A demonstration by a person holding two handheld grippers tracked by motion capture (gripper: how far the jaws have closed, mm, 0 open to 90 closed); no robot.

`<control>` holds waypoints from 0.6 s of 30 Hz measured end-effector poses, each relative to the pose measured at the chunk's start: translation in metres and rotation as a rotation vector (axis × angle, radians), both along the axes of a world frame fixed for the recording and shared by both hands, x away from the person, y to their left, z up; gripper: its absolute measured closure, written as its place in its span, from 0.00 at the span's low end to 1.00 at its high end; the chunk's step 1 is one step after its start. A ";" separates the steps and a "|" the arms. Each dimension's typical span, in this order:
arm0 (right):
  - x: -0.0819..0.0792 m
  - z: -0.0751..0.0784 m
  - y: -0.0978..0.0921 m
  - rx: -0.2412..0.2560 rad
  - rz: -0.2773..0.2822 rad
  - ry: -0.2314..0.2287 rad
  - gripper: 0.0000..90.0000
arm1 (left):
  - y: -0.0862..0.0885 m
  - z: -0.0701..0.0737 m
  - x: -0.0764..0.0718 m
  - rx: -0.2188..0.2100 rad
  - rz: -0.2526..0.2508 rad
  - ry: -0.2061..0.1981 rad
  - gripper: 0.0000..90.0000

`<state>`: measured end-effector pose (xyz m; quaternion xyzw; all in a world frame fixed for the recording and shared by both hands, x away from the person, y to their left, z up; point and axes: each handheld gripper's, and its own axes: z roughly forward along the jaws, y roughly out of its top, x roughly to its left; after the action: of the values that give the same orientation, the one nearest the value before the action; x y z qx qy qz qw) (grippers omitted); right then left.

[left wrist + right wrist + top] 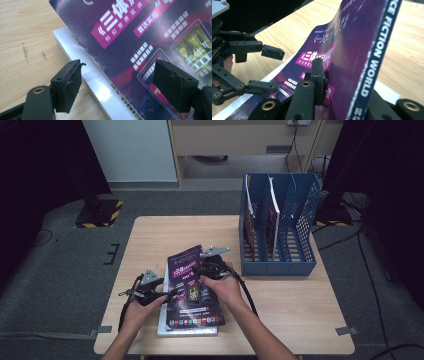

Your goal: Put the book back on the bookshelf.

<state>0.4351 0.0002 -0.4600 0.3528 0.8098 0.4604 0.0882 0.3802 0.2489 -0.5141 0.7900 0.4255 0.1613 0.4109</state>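
A purple science-fiction magazine (pixel 194 292) lies partly lifted off a white magazine (pixel 186 331) near the table's front. My right gripper (pixel 204 270) is shut on its spine edge (pixel 372 67), raising that side so the cover (pixel 329 47) bows. One of its pads (pixel 318 75) presses the cover; the other is hidden behind the spine. My left gripper (pixel 171 293) stands open at the purple magazine's left edge (pixel 130 47), one jaw over the white magazine (pixel 82 60) and one over the cover. In the right gripper view the left gripper (pixel 265 68) is seen open, clear of the page.
A blue slotted file rack (pixel 292 227) stands at the table's back right, with two magazines (pixel 272 217) upright in its left slots. Bare wooden tabletop (pixel 150 240) lies to the left and behind. Cables run over the grey floor (pixel 65 270).
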 end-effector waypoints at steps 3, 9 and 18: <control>-0.001 0.003 -0.002 0.010 -0.003 -0.011 0.89 | -0.002 0.000 0.000 -0.014 -0.008 0.003 0.24; -0.006 0.013 -0.003 0.038 0.011 -0.091 0.90 | -0.006 -0.002 0.001 -0.028 -0.041 0.020 0.20; -0.011 0.028 -0.006 0.111 0.027 -0.187 0.91 | -0.009 -0.002 0.002 -0.089 -0.094 0.032 0.24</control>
<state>0.4239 -0.0055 -0.4321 0.3017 0.7761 0.5365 0.1373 0.3821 0.2397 -0.5156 0.7925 0.4013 0.1100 0.4458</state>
